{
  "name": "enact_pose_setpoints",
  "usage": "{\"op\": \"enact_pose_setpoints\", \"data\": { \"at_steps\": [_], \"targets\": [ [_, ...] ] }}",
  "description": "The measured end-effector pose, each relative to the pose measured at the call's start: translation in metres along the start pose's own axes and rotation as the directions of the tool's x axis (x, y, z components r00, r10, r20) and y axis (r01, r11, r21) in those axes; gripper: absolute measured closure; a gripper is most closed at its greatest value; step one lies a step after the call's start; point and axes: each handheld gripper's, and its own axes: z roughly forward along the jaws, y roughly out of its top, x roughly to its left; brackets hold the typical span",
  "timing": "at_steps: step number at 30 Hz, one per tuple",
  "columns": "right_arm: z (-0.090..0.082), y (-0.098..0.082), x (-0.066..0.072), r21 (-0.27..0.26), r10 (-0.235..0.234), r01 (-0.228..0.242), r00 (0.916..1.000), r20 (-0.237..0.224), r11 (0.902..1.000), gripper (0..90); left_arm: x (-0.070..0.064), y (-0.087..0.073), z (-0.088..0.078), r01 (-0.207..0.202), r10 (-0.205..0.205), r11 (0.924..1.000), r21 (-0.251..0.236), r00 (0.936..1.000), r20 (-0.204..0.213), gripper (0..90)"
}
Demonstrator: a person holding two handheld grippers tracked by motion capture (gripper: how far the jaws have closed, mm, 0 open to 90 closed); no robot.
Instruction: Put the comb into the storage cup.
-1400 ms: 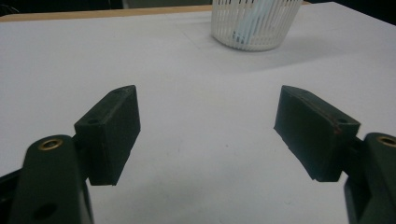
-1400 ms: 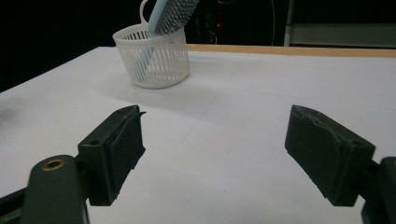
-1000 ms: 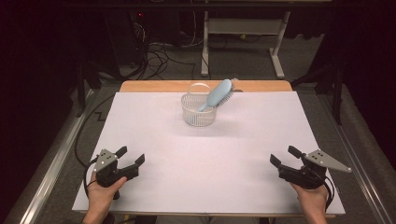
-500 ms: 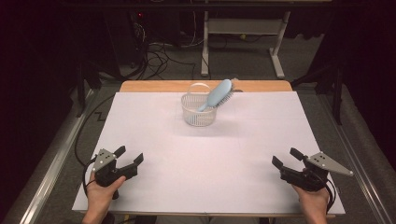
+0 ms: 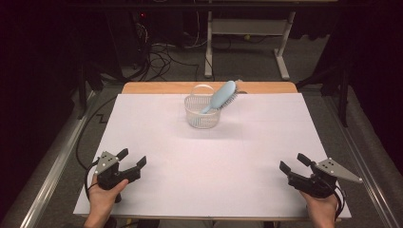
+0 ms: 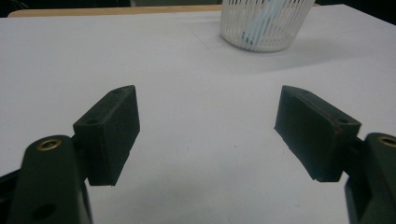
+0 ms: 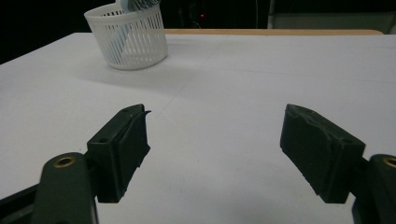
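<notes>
White covering spreads over the counter [image 5: 209, 156], and far back on it, near the middle, stands a white slotted basket [image 5: 203, 114]. A light blue hairbrush [image 5: 222, 96] leans in the basket, handle down inside, bristled head tilted out over the rim toward the right. The left hand-held gripper [image 5: 133, 159] sits at the near left corner in the person's left hand [image 5: 102, 197], released, nothing between its jaws. The right hand-held gripper [image 5: 293, 164] sits at the near right corner in the right hand [image 5: 323, 209]; its jaws have just been closing a little, yet they stand apart over bare covering, grasping nothing. Both are well apart from the basket.
</notes>
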Motion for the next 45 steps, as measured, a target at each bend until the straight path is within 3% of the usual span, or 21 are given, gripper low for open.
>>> {"op": "enact_pose_setpoints", "data": {
  "at_steps": [37,45],
  "targets": [
    [-0.007,-0.012,-0.002,0.042,0.035,-0.035,0.9994,-0.003,0.9985,22.2,0.001,0.000,0.001,-0.002,0.002,1.0000,0.006,1.0000,0.004,22.9],
    [-0.008,-0.012,0.001,0.037,0.019,-0.019,0.9998,0.000,0.9991,21.8,0.001,0.000,0.002,0.000,0.000,0.9999,0.011,1.0000,0.005,22.9]
  ]
}}
